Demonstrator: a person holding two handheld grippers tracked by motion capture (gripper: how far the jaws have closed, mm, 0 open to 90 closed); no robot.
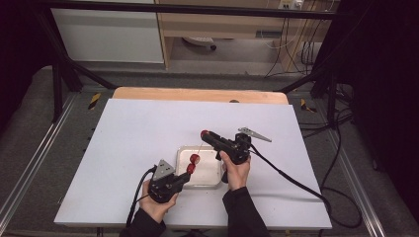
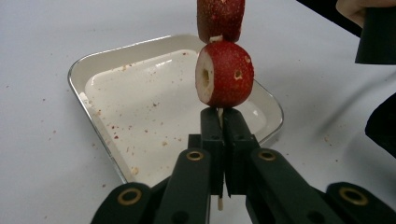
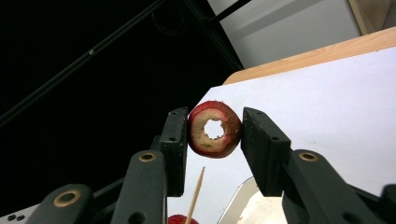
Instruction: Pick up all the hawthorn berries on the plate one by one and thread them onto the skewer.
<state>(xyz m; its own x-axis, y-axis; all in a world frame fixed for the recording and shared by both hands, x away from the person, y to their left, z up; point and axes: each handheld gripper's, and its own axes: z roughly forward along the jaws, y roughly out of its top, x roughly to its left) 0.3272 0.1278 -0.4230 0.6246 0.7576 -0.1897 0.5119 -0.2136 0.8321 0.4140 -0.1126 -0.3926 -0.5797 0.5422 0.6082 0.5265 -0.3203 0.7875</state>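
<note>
On a white table (image 1: pixel 138 148) before dark curtains, the left gripper (image 2: pixel 223 122) pinches a thin wooden skewer (image 2: pixel 218 203); the right gripper (image 3: pixel 214 133) clamps a cored red fruit ring (image 3: pixel 215 129).

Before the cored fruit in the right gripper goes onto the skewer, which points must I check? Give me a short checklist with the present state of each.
1. Left gripper shut on the skewer: ok.
2. Right gripper holds the fruit ring by its sides: ok.
3. Hole of the ring open: ok.
4. Skewer tip in line with the hole: not ok, it is below the ring.
5. Two fruits already on the skewer, free tip left: ok.
6. Tray beneath to catch crumbs: ok.
</note>
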